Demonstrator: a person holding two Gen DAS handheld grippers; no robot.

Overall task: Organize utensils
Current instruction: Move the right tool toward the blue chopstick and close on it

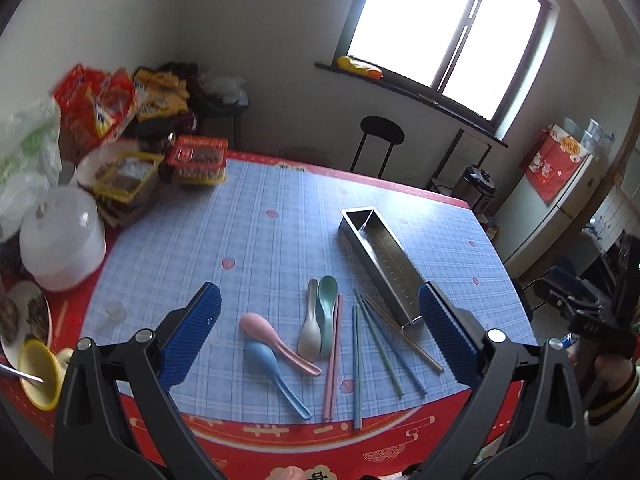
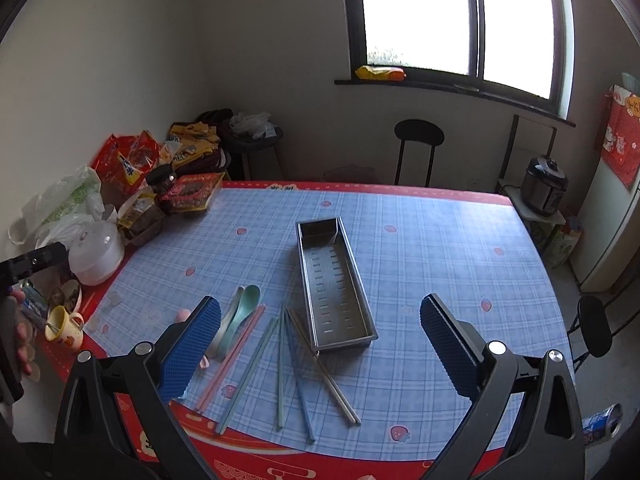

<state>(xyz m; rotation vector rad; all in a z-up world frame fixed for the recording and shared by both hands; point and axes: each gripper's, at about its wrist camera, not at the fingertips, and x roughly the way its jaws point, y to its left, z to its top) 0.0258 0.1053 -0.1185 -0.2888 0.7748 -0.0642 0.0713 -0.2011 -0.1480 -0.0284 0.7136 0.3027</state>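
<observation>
Far left of the counter: food packets, a white lidded container and a yellow mug. Left gripper hovered above the near edge, jaws spread wide, holding nothing. Under it lay a pink spoon crossing a blue spoon, then a beige spoon and green spoon side by side. Next, pink chopsticks, then blue and green chopsticks fanned loosely, with a tan pair touching the steel utensil tray's near end. Tray held nothing. Right gripper was also wide open, empty, above the chopsticks and tray.
</observation>
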